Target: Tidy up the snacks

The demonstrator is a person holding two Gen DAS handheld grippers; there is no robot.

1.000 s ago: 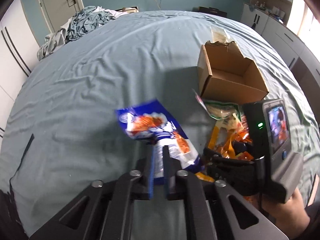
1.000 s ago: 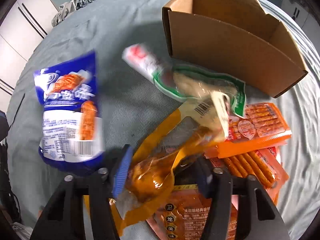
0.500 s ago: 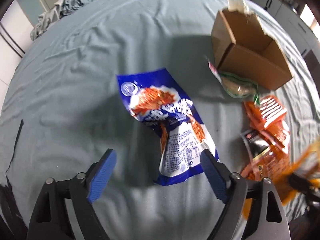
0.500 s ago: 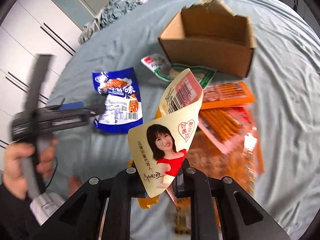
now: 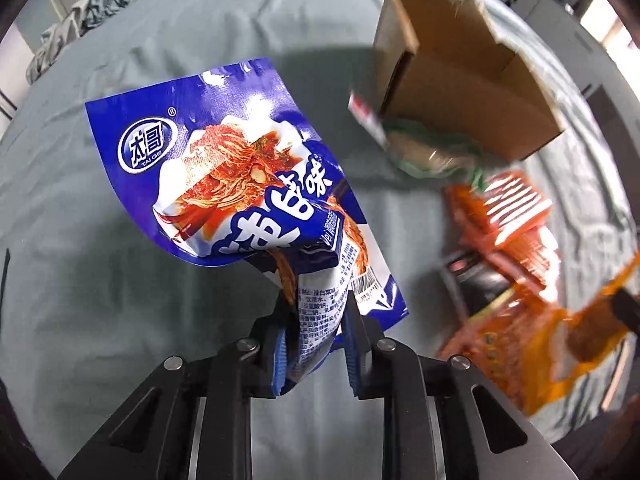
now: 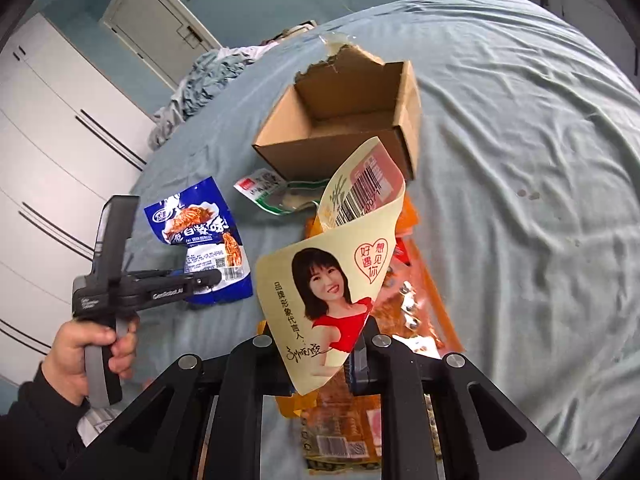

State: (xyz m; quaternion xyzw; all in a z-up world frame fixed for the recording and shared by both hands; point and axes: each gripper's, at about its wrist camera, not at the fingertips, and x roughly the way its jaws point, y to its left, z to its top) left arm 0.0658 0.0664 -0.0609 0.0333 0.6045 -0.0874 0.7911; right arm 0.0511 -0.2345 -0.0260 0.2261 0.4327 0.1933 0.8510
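My left gripper (image 5: pixel 316 340) is shut on the lower end of a blue kimchi snack bag (image 5: pixel 224 184), which bends upward from the jaws. The same bag (image 6: pixel 200 236) shows in the right wrist view with the left gripper (image 6: pixel 212 280) on it. My right gripper (image 6: pixel 316 352) is shut on a cream-yellow packet with a woman's picture (image 6: pixel 332 276), lifted above the snack pile. An open cardboard box (image 6: pixel 348 120) stands on the bed beyond it, also in the left wrist view (image 5: pixel 460 76). A green-and-white packet (image 6: pixel 276 194) lies against the box front.
Orange and red sausage packets (image 5: pixel 508 220) lie in a pile on the blue-grey bedsheet (image 6: pixel 520 160) right of the blue bag. Crumpled clothes (image 6: pixel 200 84) lie at the far bed edge. White wardrobes (image 6: pixel 48 152) stand on the left.
My left gripper, open half a second ago, has closed on the blue bag's lower end. My right gripper has raised the cream-yellow packet higher above the pile.
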